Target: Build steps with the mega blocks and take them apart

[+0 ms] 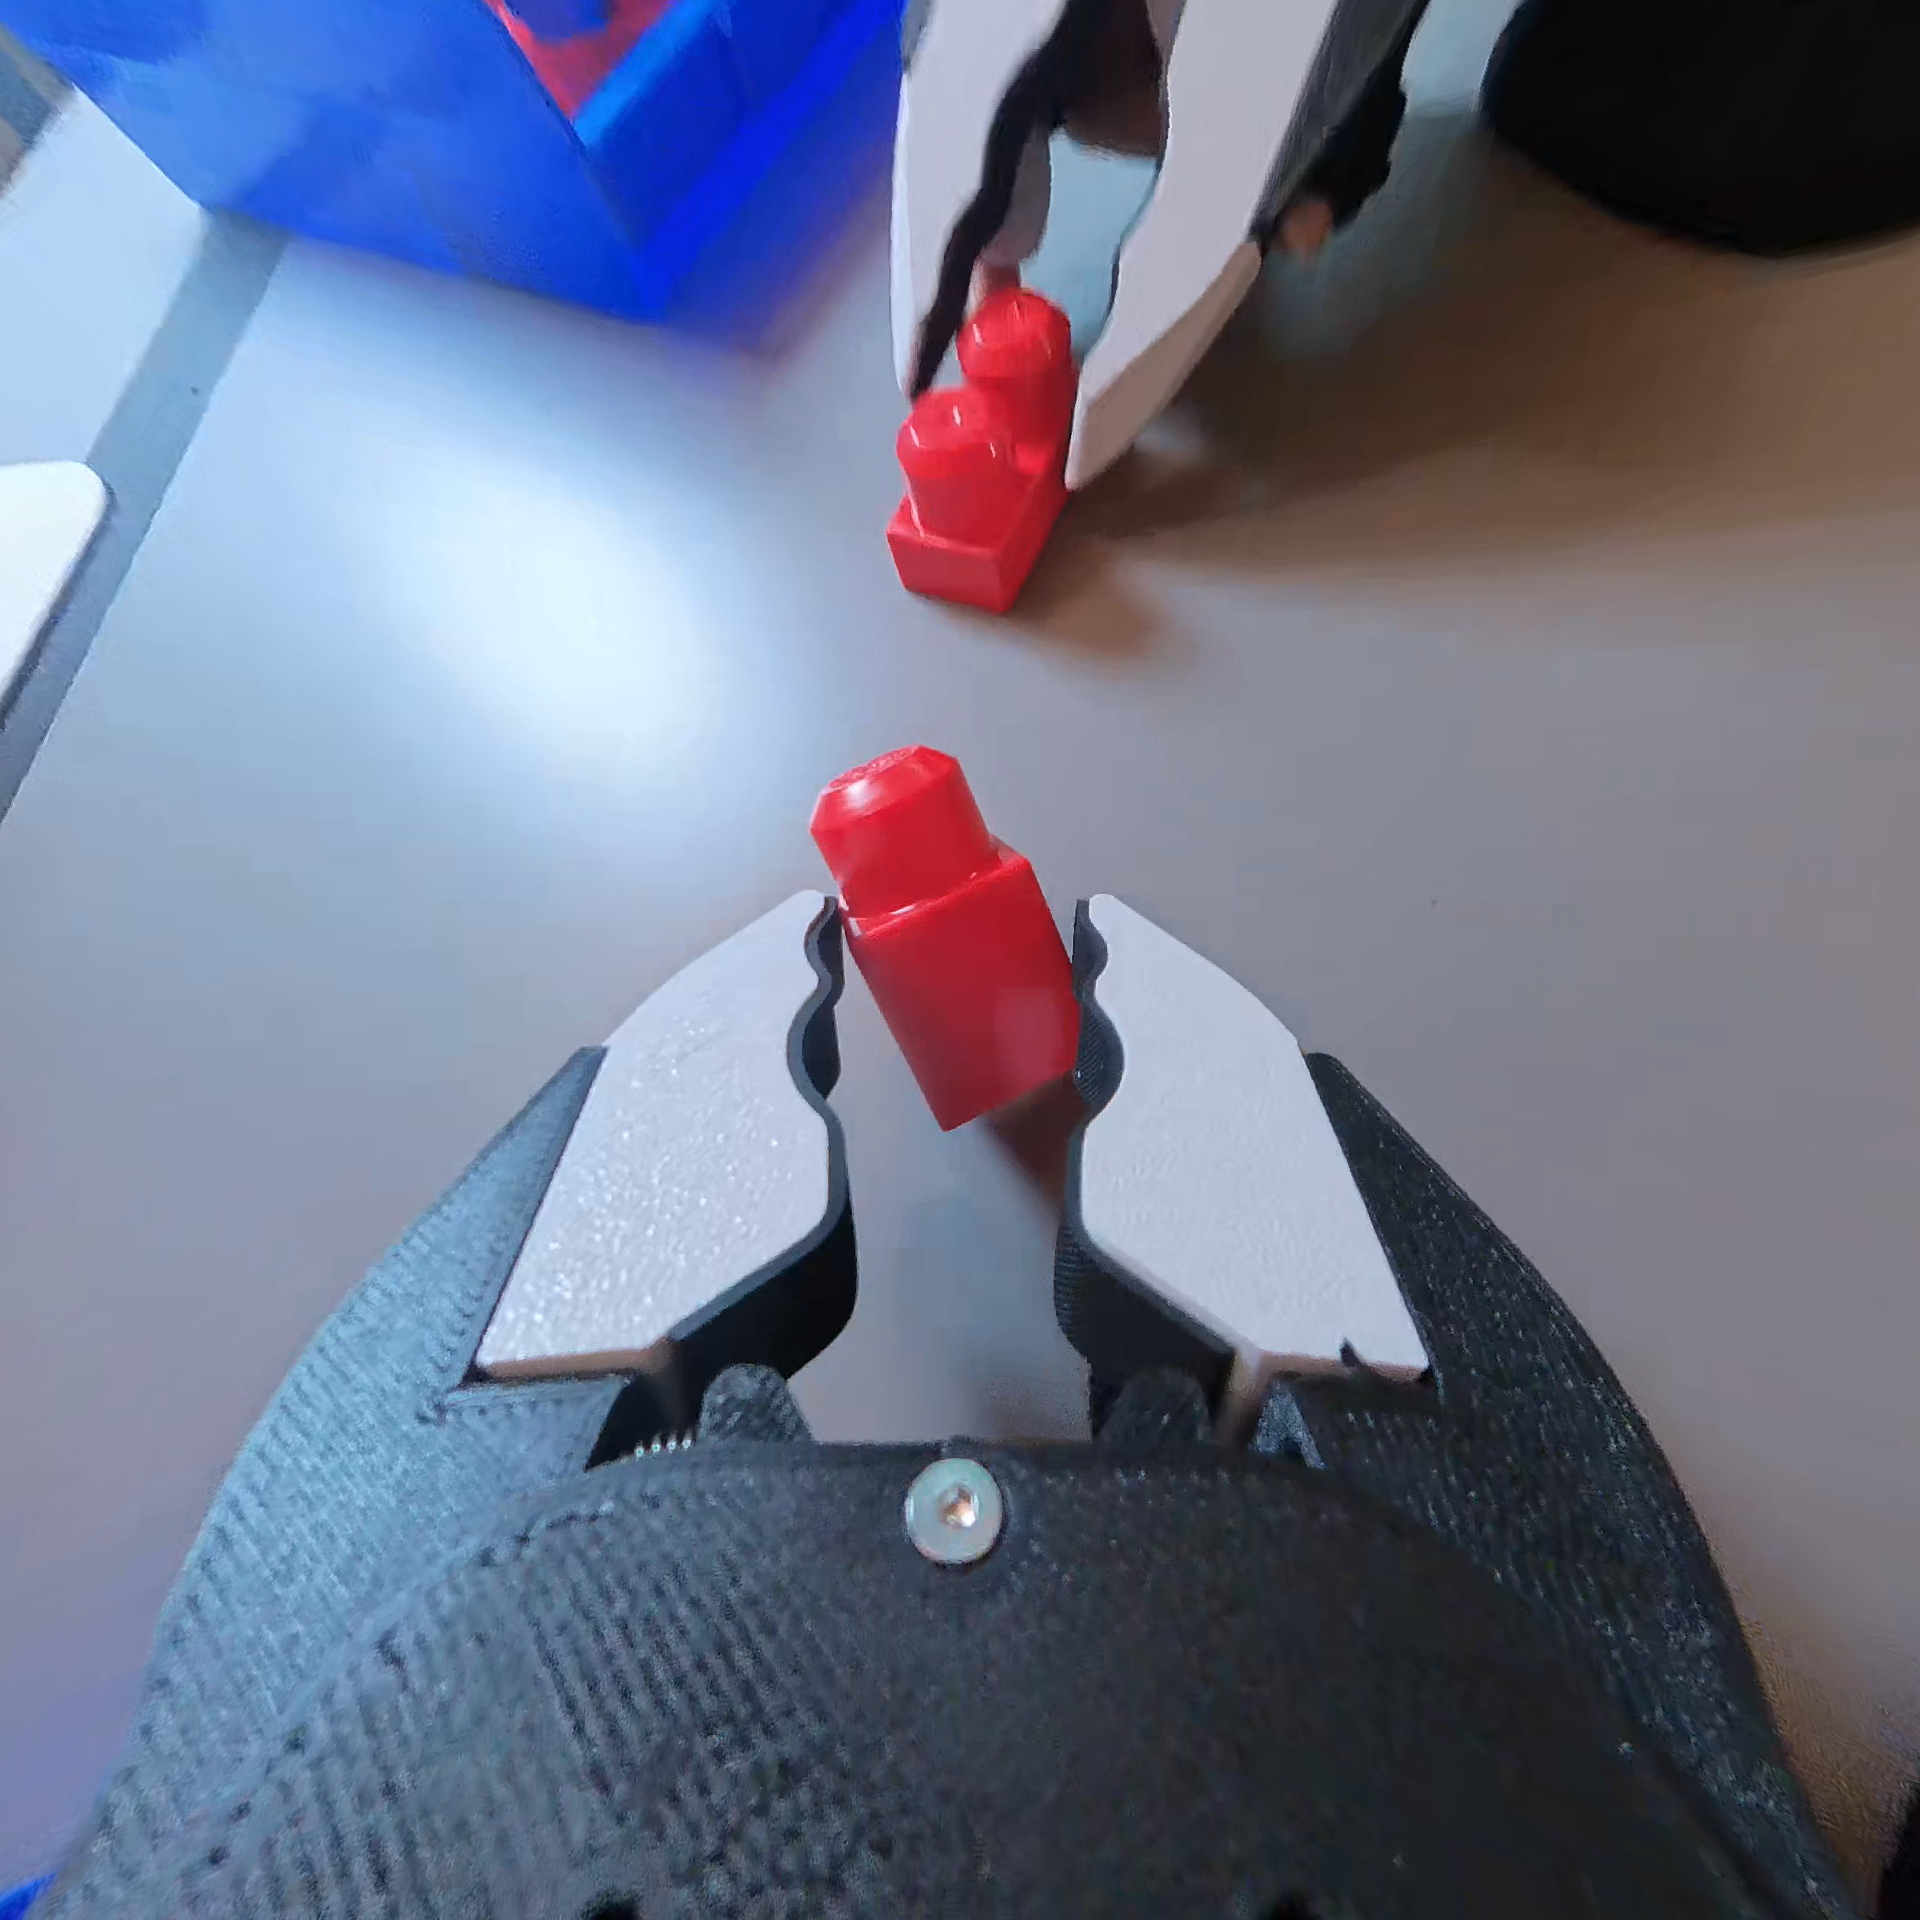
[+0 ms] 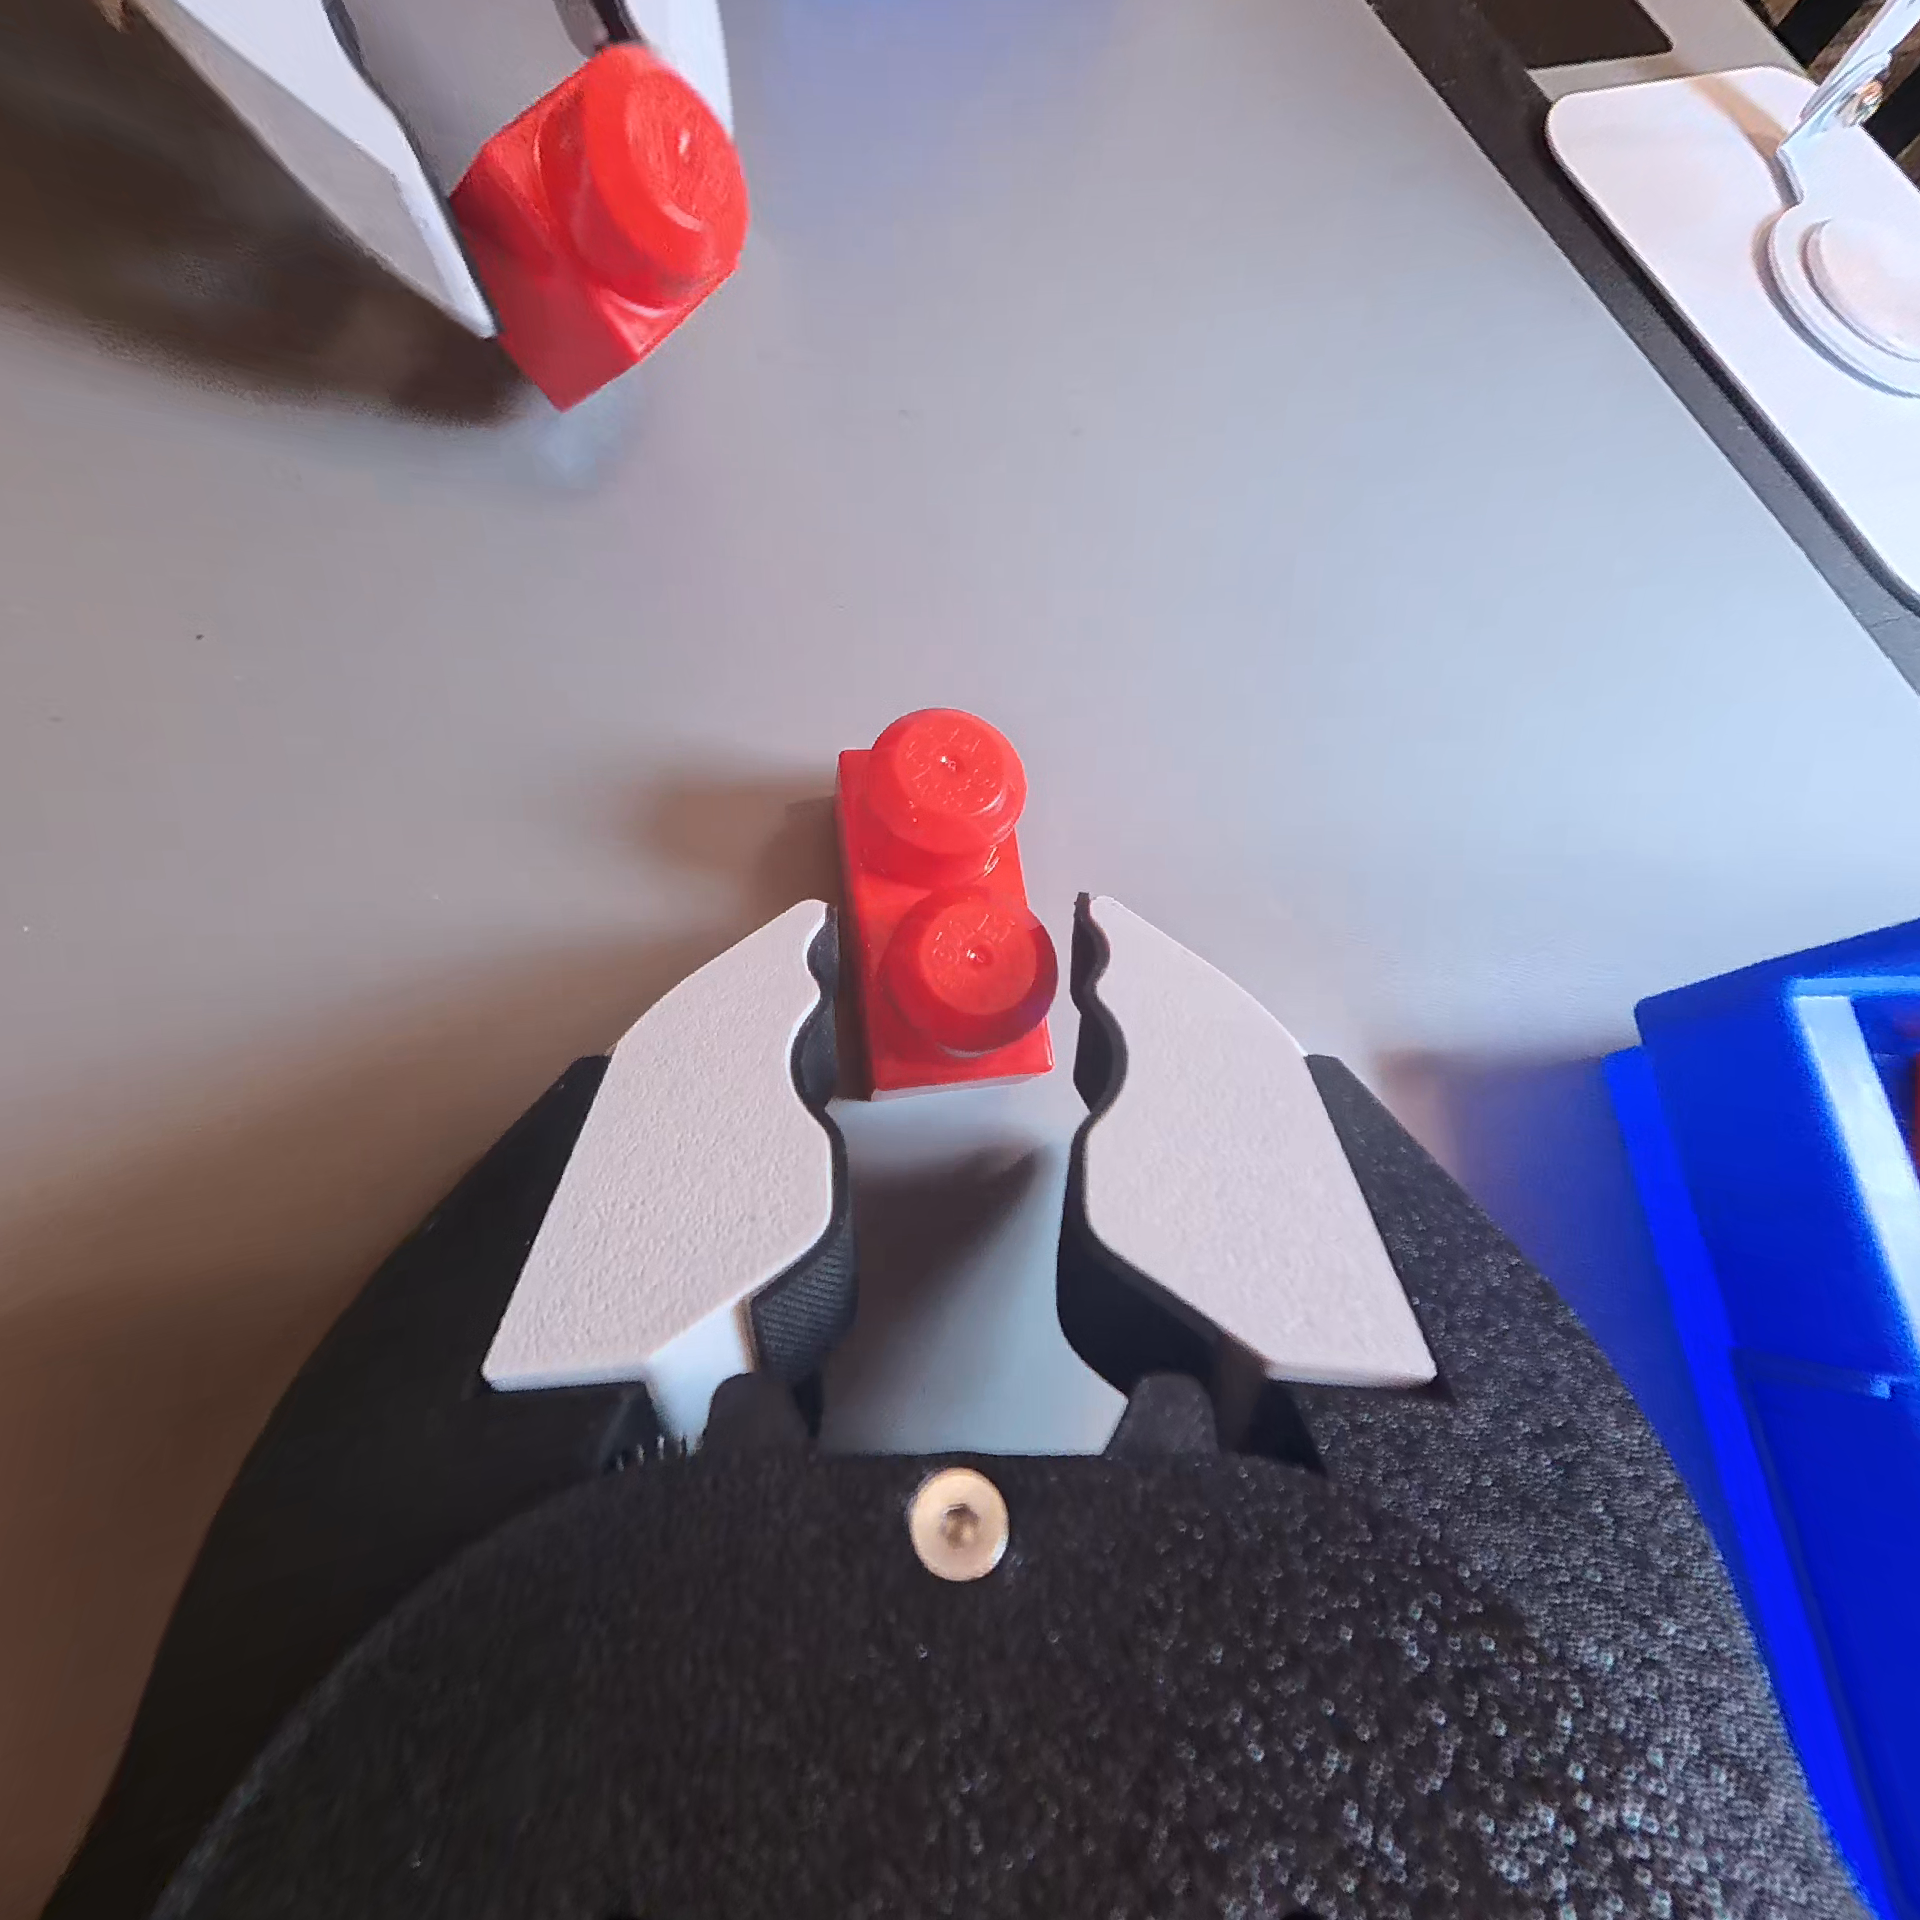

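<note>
The left gripper (image 1: pixel 954 925) holds a single-stud red block (image 1: pixel 951 956) clamped between its two fingertips, lifted clear of the grey table (image 1: pixel 416 727) and tilted, stud leaning up and to the left. The gripper points forward and down toward the table.

Farther off, the right gripper (image 2: pixel 954 914) comes steeply down over a two-stud red block (image 2: pixel 940 925) that sits flat on the table, studs up. Its fingers straddle the near end of this block; the left finger looks to touch it, while a narrow gap shows at the right finger, so the jaws are slightly open and not gripping.

A blue bin (image 2: pixel 1766 1299) stands at the table's edge, near the right gripper.
</note>
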`<state>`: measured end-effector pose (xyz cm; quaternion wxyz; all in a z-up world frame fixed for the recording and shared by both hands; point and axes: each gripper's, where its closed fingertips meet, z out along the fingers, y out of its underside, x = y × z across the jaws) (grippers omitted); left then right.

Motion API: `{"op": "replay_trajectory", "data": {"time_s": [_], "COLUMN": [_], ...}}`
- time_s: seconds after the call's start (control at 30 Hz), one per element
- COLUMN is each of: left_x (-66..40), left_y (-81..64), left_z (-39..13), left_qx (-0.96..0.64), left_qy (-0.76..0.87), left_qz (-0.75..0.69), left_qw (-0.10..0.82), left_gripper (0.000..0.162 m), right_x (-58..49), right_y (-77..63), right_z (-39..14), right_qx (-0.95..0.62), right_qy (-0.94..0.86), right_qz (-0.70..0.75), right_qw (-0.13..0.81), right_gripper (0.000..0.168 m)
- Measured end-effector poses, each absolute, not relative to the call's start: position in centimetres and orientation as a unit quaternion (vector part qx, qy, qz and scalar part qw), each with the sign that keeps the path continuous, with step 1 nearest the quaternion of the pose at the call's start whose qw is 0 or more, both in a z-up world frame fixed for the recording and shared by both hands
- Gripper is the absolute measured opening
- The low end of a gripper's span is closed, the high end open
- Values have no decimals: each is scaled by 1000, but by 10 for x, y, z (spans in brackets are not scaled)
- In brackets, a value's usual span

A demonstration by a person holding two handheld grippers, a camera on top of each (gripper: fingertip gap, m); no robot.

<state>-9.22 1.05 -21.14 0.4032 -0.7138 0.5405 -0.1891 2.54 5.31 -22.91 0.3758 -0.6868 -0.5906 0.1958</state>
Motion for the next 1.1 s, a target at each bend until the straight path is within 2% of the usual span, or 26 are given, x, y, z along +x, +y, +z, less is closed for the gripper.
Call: {"op": "replay_trajectory", "data": {"time_s": [0.1,0.27,0.4,0.47,0.5,0.77,0.87,1.0,1.1], "left_x": [-78,-48,-28,-20,-18,-29,-36,-47,-61], "left_y": [20,13,6,2,0,10,12,18,31], "left_z": [-196,-194,-180,-178,-178,-211,-225,-228,-234], "left_qx": [-683,-641,-598,-586,-583,-673,-703,-728,-746], "left_qy": [512,537,553,559,562,535,528,505,502], "left_qz": [-211,-209,-177,-168,-168,-181,-181,-199,-172], "left_qw": [476,508,553,562,562,477,441,419,403], "left_gripper": [42,43,43,43,42,37,37,38,40], "right_x": [23,6,-17,-23,-25,-38,-38,-22,0], "right_y": [53,38,0,-1,1,7,9,28,47], "right_z": [-226,-181,-158,-161,-163,-191,-193,-170,-180], "right_qx": [-684,-641,-624,-640,-646,-643,-644,-635,-657], "right_qy": [-588,-562,-546,-531,-529,-564,-565,-554,-570], "right_qz": [197,260,367,364,353,251,249,225,171], "right_qw": [384,453,421,419,422,452,452,489,463], "right_gripper": [42,43,43,35,29,28,36,39,46]}}
